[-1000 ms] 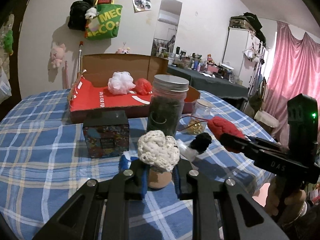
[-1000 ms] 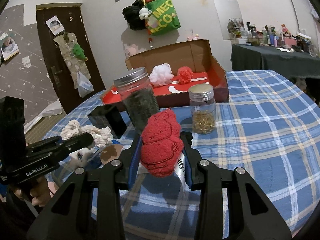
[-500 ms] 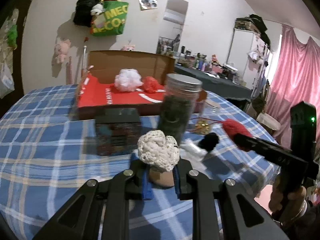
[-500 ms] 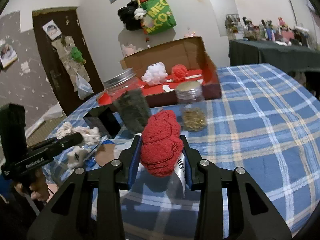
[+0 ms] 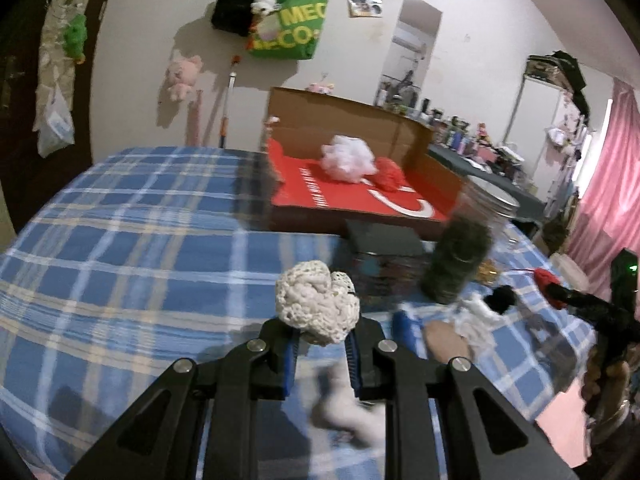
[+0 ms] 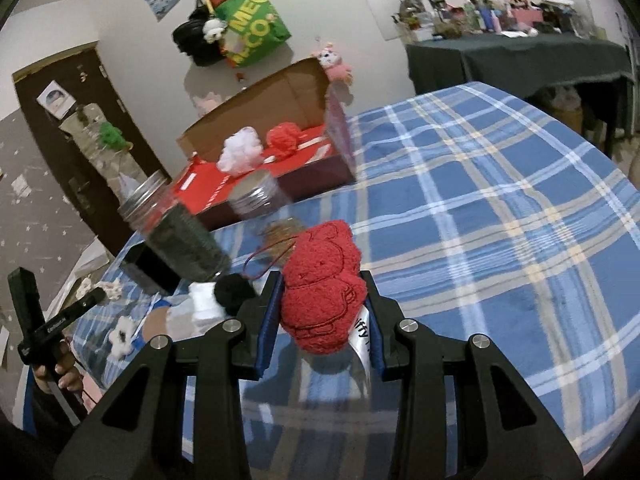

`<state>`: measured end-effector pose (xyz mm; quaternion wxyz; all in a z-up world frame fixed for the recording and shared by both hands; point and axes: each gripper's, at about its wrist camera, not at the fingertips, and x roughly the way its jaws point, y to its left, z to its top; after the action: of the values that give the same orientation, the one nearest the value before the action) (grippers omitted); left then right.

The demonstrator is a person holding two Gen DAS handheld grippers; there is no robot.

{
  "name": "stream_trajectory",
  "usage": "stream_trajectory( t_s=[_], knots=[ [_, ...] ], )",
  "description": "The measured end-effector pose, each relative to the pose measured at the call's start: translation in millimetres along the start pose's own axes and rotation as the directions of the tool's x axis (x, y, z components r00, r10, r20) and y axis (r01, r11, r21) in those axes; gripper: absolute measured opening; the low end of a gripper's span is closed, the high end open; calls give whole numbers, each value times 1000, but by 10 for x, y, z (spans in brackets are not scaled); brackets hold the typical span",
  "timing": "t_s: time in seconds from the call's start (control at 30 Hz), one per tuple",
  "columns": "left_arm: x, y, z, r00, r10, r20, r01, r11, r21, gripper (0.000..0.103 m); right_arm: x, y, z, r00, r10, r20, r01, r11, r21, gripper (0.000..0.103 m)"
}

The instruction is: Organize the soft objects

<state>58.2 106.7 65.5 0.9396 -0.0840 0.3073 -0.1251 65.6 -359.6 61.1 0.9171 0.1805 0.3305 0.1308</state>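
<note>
My left gripper (image 5: 320,344) is shut on a cream crocheted ball (image 5: 316,307), held above the blue plaid tablecloth (image 5: 132,248). A red plush bear (image 6: 320,286) with a white tag sits in my right gripper (image 6: 320,320), which is shut on it. An open cardboard box (image 5: 352,196) with a red floor stands at the back of the table, holding a white pom-pom (image 5: 348,157) and a red pom-pom (image 5: 389,173). In the right wrist view the same box (image 6: 260,160) lies up and to the left. More soft pieces, one black (image 6: 234,292) and one white (image 6: 120,334), lie on the cloth.
A tall jar of dark stuff (image 5: 460,256), a small jar with a metal lid (image 6: 256,196) and a dark printed box (image 5: 384,256) stand between the grippers and the cardboard box. A hand (image 6: 60,376) holds the left gripper's handle. A green bag (image 5: 288,28) hangs on the wall.
Both grippers have swung sideways and rolled, each still holding its toy. In the left wrist view the box and jars slid right; in the right wrist view they slid left and tilted.
</note>
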Motion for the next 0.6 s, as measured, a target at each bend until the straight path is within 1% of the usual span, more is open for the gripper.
stream_trajectory(
  t_s=[0.03, 0.1, 0.17, 0.3, 0.47, 0.6],
  knots=[
    [0, 55, 22, 1000, 23, 2, -23, 1000, 0, 22, 1, -29, 19, 1000, -4, -1, 4, 1000, 6, 35],
    [17, 130, 52, 999, 44, 0, -44, 999, 1, 22, 20, -84, 73, 1000, -10, -7, 10, 1000, 17, 35],
    [52, 198, 82, 999, 51, -7, -51, 999, -3, 22, 44, -121, 113, 1000, -8, -12, 8, 1000, 26, 35],
    [178, 288, 146, 999, 40, -26, -40, 999, 13, 21, 170, -192, 216, 999, 17, -51, -14, 999, 49, 35],
    [349, 331, 276, 998, 15, -53, -12, 999, 47, 21, 321, -213, 352, 996, 21, -88, -18, 999, 36, 35],
    [432, 329, 380, 997, 11, -70, -5, 997, 80, 22, 416, -224, 494, 992, 47, -119, -44, 999, 30, 35]
  ],
)
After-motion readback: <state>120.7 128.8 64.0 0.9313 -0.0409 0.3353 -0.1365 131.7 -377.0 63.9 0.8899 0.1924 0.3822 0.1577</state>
